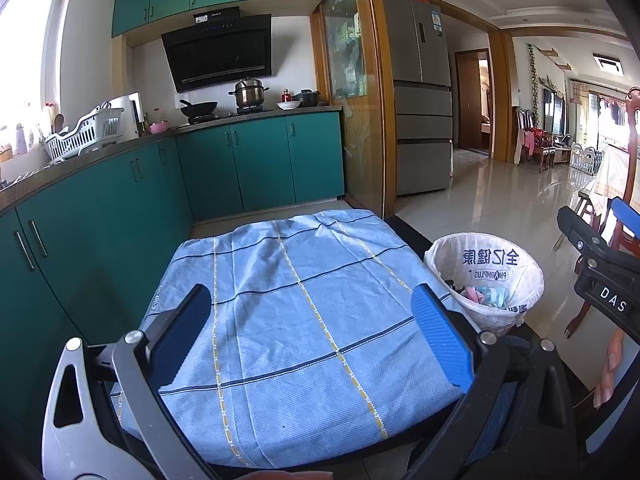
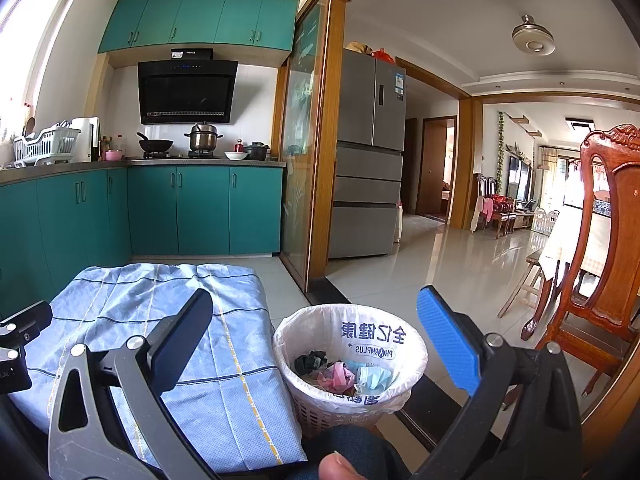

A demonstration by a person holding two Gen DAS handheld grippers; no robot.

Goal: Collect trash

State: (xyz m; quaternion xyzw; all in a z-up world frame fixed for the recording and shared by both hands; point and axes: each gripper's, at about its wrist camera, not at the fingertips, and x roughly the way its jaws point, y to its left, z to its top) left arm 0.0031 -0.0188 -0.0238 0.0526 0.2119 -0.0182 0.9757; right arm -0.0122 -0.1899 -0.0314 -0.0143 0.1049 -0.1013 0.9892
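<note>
Blue checked cloth [image 1: 304,320] with dark and yellow lines covers a low table, and nothing lies on the part of it that shows. Just beside the table's right edge stands a woven wastebasket [image 2: 348,368] on the tiled floor, lined with a white plastic bag [image 2: 316,332] printed with blue lettering. Inside it sits the trash [image 2: 340,372]: a dark crumpled piece, pink scraps and what looks like a pale blue face mask, all low in the bag.

Over the cloth hangs the left gripper [image 1: 316,336], its jaws spread wide and holding nothing, the blue pad of one finger [image 1: 440,340] turned toward the camera. Above the near rim of the basket is the right gripper [image 2: 320,344], jaws likewise released and empty; the basket shows between its two fingers. From the left wrist view the right gripper appears at the far right edge, with a person's fingers [image 1: 608,364] behind it. A fingertip [image 2: 336,468] also shows at the bottom of the right wrist view.

Teal cabinets [image 2: 200,208] run behind the table, with a wok and a steel pot [image 2: 203,138] on the stove under a black range hood [image 2: 186,92]. A grey refrigerator [image 2: 368,152] stands past the door frame, and a carved wooden chair [image 2: 600,240] is at the right
</note>
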